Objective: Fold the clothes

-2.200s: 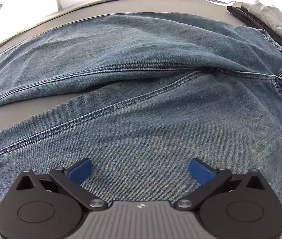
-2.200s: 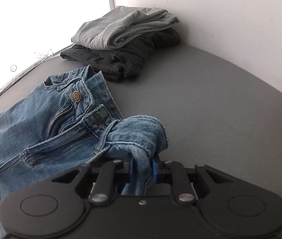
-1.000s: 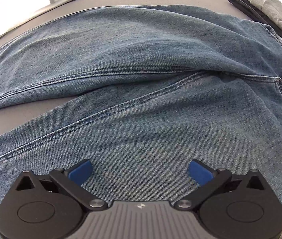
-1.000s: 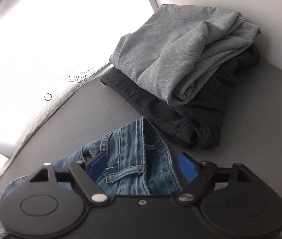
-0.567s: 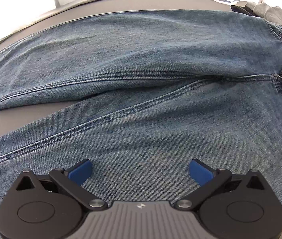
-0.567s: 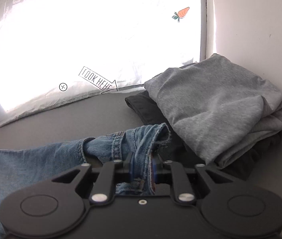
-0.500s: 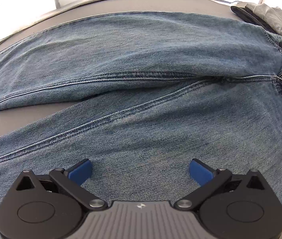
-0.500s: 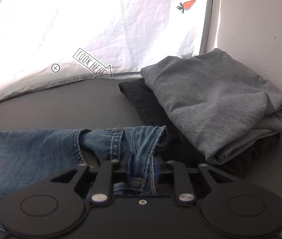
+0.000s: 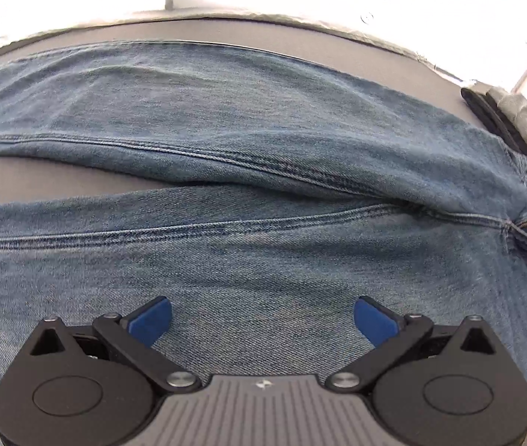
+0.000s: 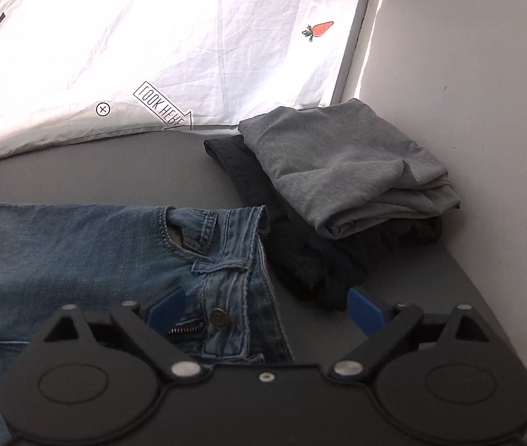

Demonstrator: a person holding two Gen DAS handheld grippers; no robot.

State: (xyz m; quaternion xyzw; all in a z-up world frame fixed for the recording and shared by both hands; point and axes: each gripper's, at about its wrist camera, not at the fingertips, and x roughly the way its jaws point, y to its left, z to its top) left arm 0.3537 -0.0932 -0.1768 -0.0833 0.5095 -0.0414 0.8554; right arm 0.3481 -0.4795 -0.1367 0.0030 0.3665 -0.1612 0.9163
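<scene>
Right wrist view: my right gripper (image 10: 265, 306) hangs with jaws apart over the jeans (image 10: 77, 245) waistband on the grey table (image 10: 88, 163). Just beside it, a folded grey garment (image 10: 341, 171) tops a black garment (image 10: 319, 260), crowding the corner. My left gripper (image 9: 261, 319), jaws apart, hovers over a jeans leg (image 9: 263, 260).

**Faded blue denim on charcoal grey**

The jeans (image 9: 263, 245) show washed mid-blue denim with darker blue seams and a dull metal button (image 10: 219, 317). The table (image 10: 114, 171) is flat dark grey. There's a heather-grey garment (image 10: 345, 171) on a black one (image 10: 319, 260). The white sheet (image 10: 151, 37) carries an orange carrot print (image 10: 319, 29). Both grippers wear blue pads (image 9: 151, 317) on black arms.
</scene>
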